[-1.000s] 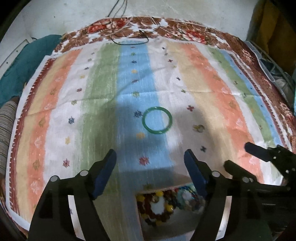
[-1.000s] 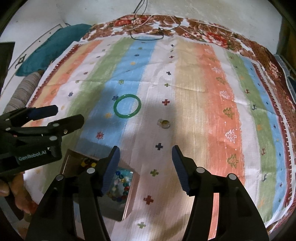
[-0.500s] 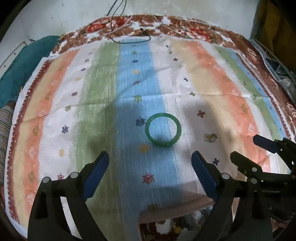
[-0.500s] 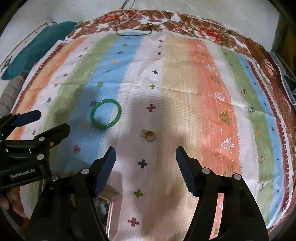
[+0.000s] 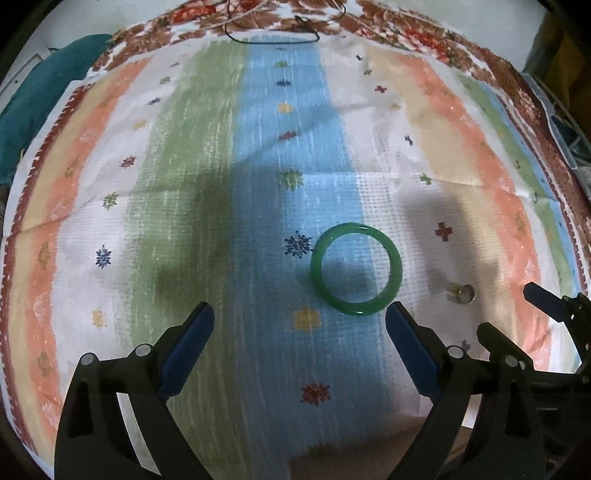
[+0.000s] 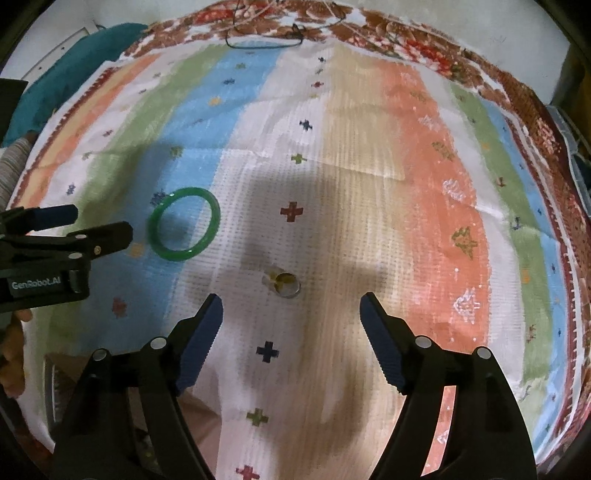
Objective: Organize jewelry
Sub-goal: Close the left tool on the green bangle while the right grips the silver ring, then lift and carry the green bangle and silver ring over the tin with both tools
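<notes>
A green bangle (image 5: 356,269) lies flat on the striped cloth, just ahead and right of my left gripper (image 5: 299,321), which is open and empty. The bangle also shows in the right wrist view (image 6: 183,229). A small gold ring (image 6: 283,284) lies on the cloth just ahead of my right gripper (image 6: 291,310), which is open and empty. The ring also shows in the left wrist view (image 5: 460,292). The left gripper (image 6: 85,225) shows at the left of the right wrist view; the right gripper (image 5: 517,310) shows at the right of the left wrist view.
The striped cloth (image 6: 369,147) covers the whole surface, with a floral border (image 6: 406,40) at the far edge. A dark cord (image 5: 273,35) lies at the far edge. A teal cloth (image 5: 33,77) lies at the far left. A corner of the box (image 6: 62,384) shows at lower left.
Both grippers have moved forward and lower over the cloth. The bangle and ring now sit closer to the fingertips, and the jewelry box has dropped almost out of view.
</notes>
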Available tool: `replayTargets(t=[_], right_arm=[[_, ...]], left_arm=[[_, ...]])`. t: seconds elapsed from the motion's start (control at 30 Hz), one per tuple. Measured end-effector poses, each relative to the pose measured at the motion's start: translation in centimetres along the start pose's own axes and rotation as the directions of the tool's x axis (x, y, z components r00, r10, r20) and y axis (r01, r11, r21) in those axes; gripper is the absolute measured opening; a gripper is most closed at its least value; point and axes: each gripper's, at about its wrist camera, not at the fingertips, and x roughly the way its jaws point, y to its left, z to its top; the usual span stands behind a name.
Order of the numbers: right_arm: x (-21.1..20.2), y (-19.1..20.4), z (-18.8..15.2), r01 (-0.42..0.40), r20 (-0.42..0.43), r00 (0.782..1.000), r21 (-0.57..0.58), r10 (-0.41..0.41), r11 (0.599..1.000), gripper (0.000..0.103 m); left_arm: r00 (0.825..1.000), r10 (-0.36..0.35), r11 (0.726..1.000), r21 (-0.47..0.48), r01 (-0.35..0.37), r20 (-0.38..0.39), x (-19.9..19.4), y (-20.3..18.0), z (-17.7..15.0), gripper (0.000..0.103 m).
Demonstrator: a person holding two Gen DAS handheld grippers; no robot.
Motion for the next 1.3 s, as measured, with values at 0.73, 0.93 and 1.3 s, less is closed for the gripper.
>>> replayTargets(t=[0.73,0.93,1.3], right_arm=[[4.7,-0.4,1.6,0.032,-0.076,0.997,0.001,-0.032,0.999,0.046],[4.8,0.0,1.5,0.034,-0.081,0.996,-0.018,-0.036,0.999,0.021],[3.8,-0.3,1.4,0.011,-0.069,0.998,-0.024,-0.012,1.0,0.021]], left_arm=[[0.997,-0.004,0.999,0.041,0.007,-0.077,5.5,0.6,2.4,0.056],[0.997,0.016,0.997,0.071,-0.011,-0.072,5.6,0.4,2.4,0.007],[0.997,0.052,0.995,0.088,-0.047,-0.053,3.2,0.5,1.1,0.006]])
